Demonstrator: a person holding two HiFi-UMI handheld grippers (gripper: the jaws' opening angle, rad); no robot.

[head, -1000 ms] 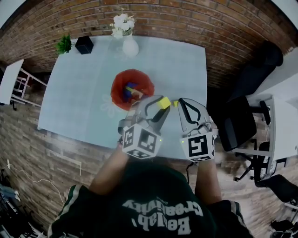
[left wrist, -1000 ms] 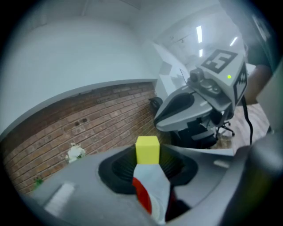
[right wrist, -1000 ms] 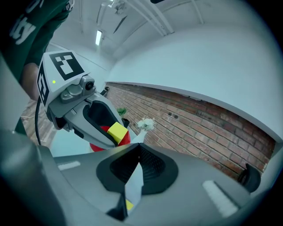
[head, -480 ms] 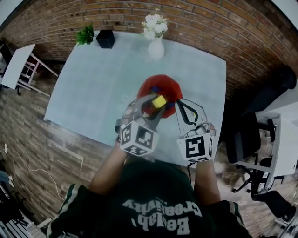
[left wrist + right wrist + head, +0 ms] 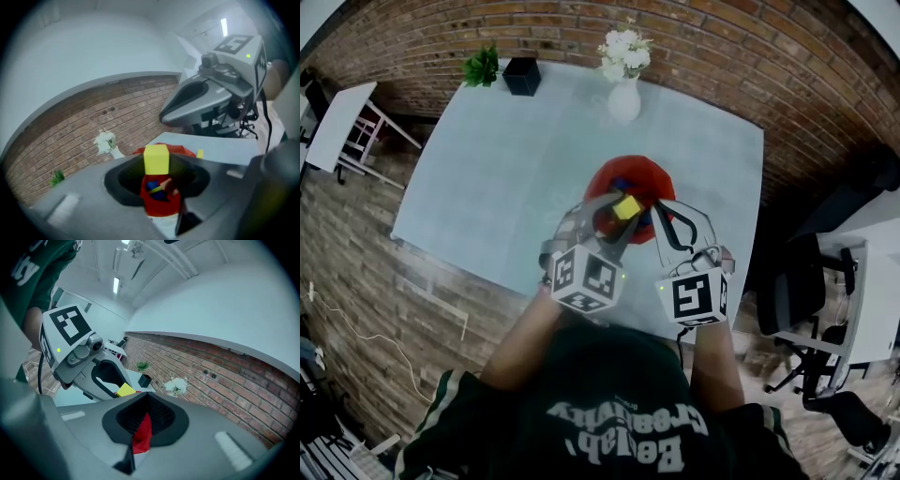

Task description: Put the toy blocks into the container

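A red container sits on the pale table, with blue and other toy blocks inside. My left gripper is shut on a yellow block, held above the container's near rim. Seen from the left gripper view, the yellow block sits between the fingertips with the container below. My right gripper hangs just right of it, tips together and holding nothing; a sliver of the container shows through its jaws. A small yellow piece lies on the table beyond the container.
A white vase of flowers, a black pot and a green plant stand along the table's far edge. Office chairs stand at the right, and a white side table at the left.
Both grippers have moved left toward the red container. The yellow block, earlier right of the container, now hangs over its near rim. Both jaws look unchanged.
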